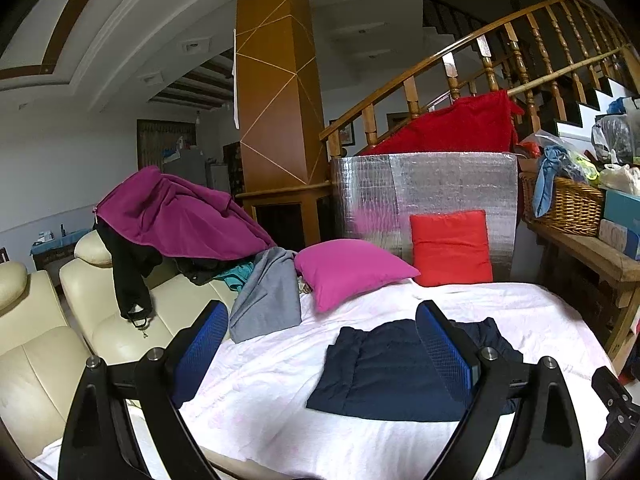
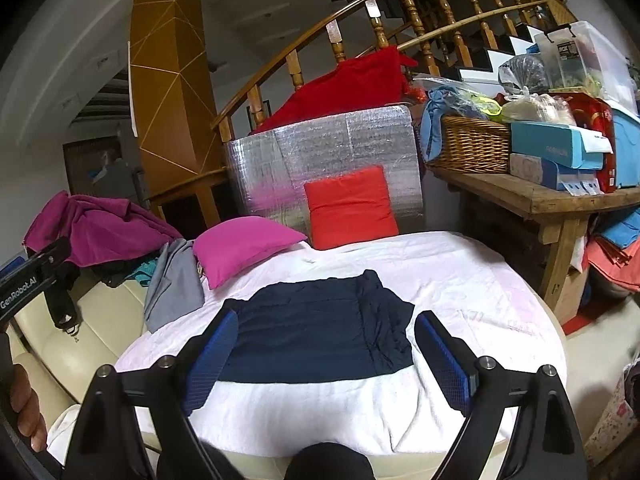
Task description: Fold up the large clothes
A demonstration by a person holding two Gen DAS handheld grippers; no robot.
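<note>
A dark navy garment (image 2: 320, 328) lies folded into a rough rectangle on the white sheet (image 2: 460, 280). It also shows in the left wrist view as the navy garment (image 1: 380, 368). My right gripper (image 2: 326, 336) hovers just short of its near edge, open, nothing between the blue pads. My left gripper (image 1: 322, 328) is open too, held above the sheet to the left of the garment; its right finger (image 1: 444, 352) hides part of the cloth. A grey garment (image 1: 268, 300) lies at the sheet's left edge beside a heap of magenta and black clothes (image 1: 180, 216).
A pink pillow (image 1: 348, 268) and a red pillow (image 1: 450, 248) sit at the far end against a silver foil box (image 1: 440, 184). A cream leather sofa (image 1: 44, 340) stands left. A wooden bench (image 2: 540, 196) with a wicker basket (image 2: 472, 148) and boxes stands right.
</note>
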